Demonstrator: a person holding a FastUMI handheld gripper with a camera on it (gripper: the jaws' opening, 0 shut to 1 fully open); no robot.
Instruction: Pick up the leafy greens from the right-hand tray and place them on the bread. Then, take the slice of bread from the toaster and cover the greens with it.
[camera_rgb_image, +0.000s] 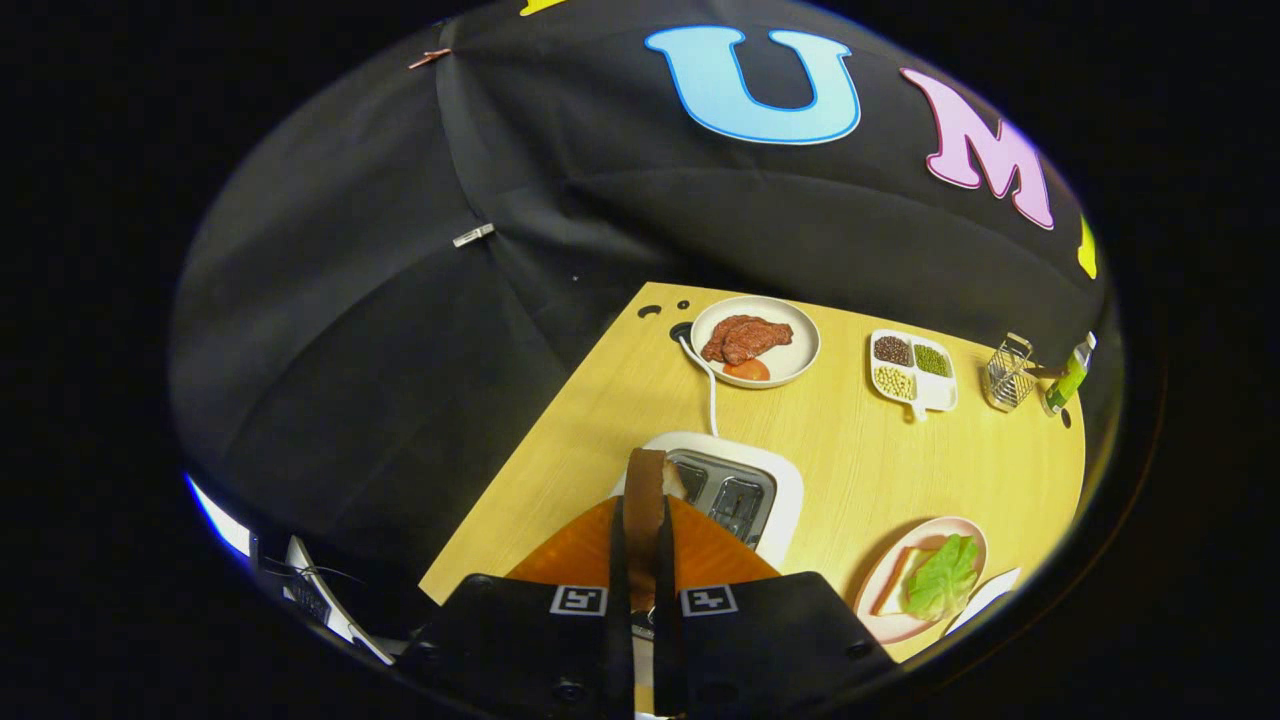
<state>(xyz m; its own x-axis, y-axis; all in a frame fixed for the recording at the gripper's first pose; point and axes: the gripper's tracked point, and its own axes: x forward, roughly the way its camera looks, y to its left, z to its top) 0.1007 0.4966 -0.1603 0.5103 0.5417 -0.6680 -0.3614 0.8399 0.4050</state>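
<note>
My gripper (644, 520) is shut on a slice of bread (645, 495), seen edge-on with its brown crust up, held between the two orange fingers (580, 550) above the white toaster (790, 485). The toaster's two slots (722, 495) show just right of the slice and look empty. To the right and nearer, a pink plate (885, 625) carries a bread slice (895, 580) with the leafy greens (940, 578) lying on top of it.
Far side of the wooden table (840, 450): a plate with meat and a tomato slice (755, 342), a white divided dish of beans (912, 370), a wire holder (1007, 375) and a green bottle (1068, 375). The toaster's white cord (708, 385) runs back. A white tray edge (985, 598) sits beside the pink plate.
</note>
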